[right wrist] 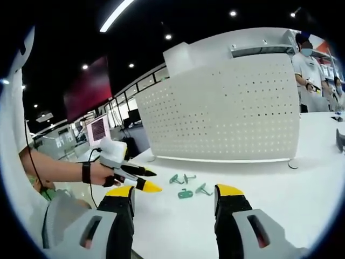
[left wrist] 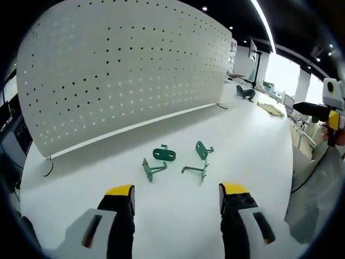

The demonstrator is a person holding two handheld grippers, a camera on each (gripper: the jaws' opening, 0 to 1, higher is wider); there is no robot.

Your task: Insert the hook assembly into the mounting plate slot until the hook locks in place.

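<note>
Four green hook pieces lie loose on the white worktop, toward its far edge just before the perforated white panel (left wrist: 124, 75): one (left wrist: 152, 169), a second (left wrist: 164, 154), a third (left wrist: 202, 150) and a fourth (left wrist: 195, 170). In the right gripper view they are small and run together, so their shapes are hard to tell apart. The left gripper (left wrist: 177, 200) hovers near them, fingers wide and empty. The right gripper (right wrist: 175, 201) also has wide, empty fingers. A person's hand (right wrist: 99, 174) holds the left gripper.
</note>
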